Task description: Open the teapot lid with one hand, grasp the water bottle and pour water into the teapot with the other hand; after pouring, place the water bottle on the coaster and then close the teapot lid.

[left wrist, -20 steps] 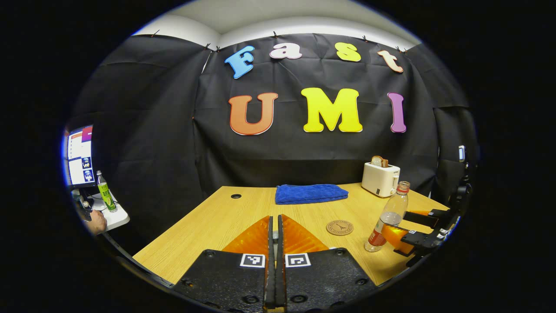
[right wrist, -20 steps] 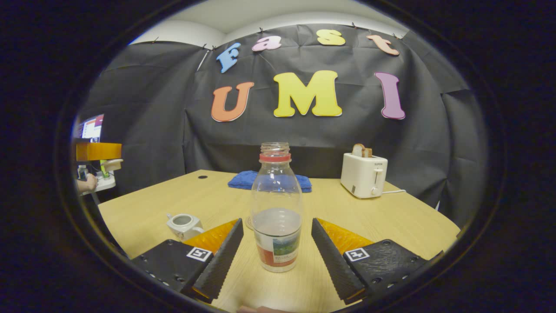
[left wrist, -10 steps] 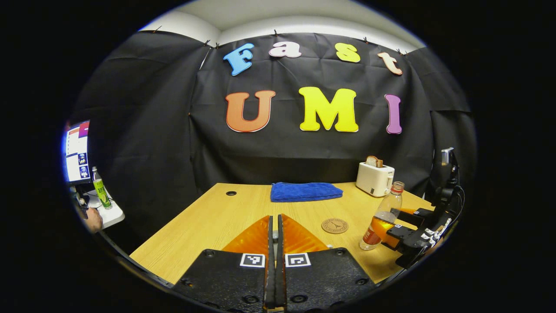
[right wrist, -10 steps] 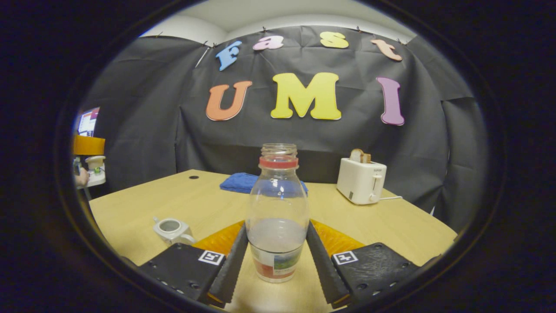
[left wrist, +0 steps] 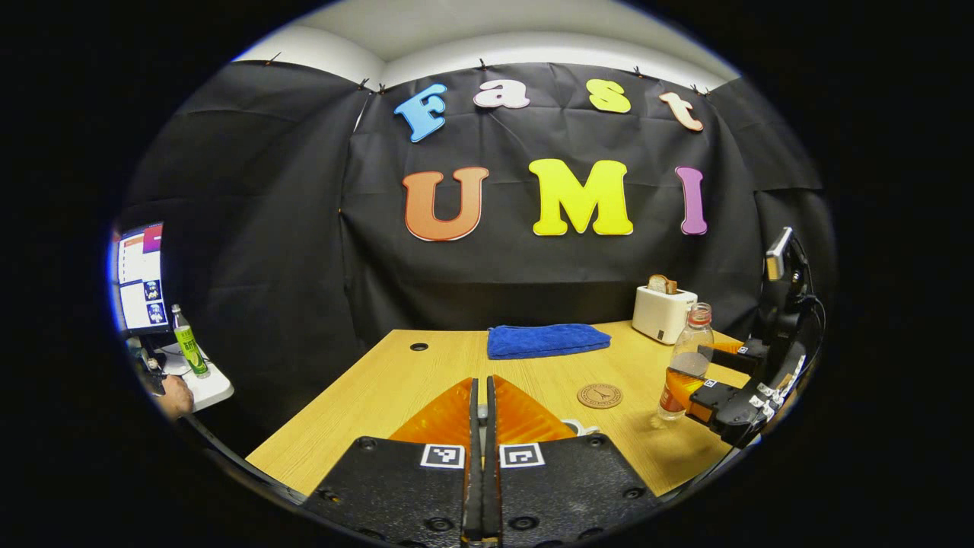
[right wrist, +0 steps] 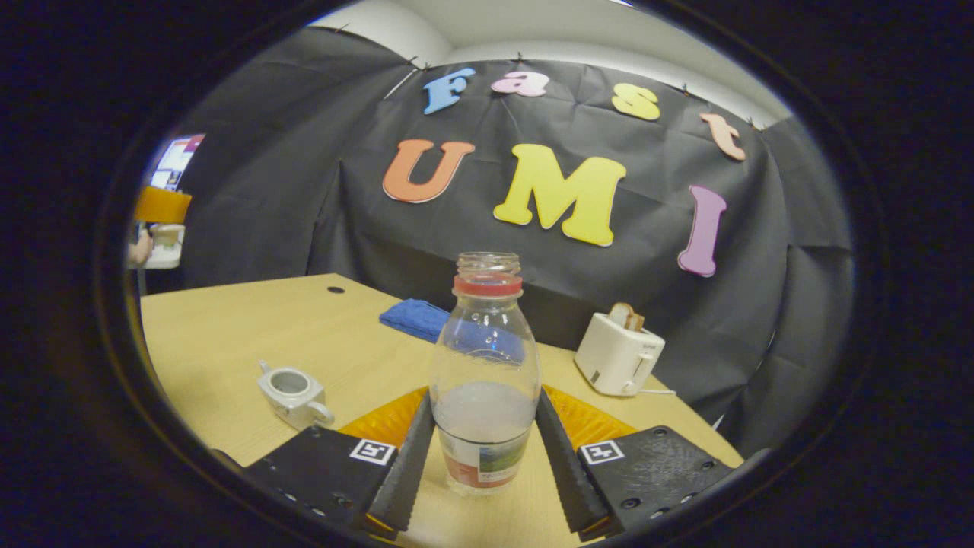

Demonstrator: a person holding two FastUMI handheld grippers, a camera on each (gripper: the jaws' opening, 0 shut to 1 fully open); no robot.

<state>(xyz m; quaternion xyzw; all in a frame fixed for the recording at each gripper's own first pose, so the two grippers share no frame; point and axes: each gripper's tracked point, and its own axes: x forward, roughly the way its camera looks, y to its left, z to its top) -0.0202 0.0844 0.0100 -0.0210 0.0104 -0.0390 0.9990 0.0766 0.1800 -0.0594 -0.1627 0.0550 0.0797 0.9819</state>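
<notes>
Left gripper view: a wooden bench (left wrist: 396,380) carries a blue towel (left wrist: 548,339), coaster (left wrist: 599,396) and toaster (left wrist: 663,313) far right. The left gripper (left wrist: 479,411) has its jaws pressed together; whether they pinch anything I cannot tell.

Right gripper view: the right gripper (right wrist: 484,426) has its jaws pinching the uncapped water bottle (right wrist: 485,365); its label is unreadable. The lidless teapot (right wrist: 293,392) sits near left.

premises: a staged recording booth inside an office or lab room, not a home. black cloth (left wrist: 251,251) hangs clipped along its top edge as walls on three sides, with a plain white ceiling (left wrist: 494,34) above. one wooden table (left wrist: 380,388) with a cable hole (left wrist: 418,346) carries household props: toaster (left wrist: 663,313), blue towel (left wrist: 548,339), coaster (left wrist: 599,396). beyond the cloth, a lit monitor (left wrist: 138,275) stands at a side desk (left wrist: 204,387) with a person's hand (left wrist: 176,396) there.
</notes>
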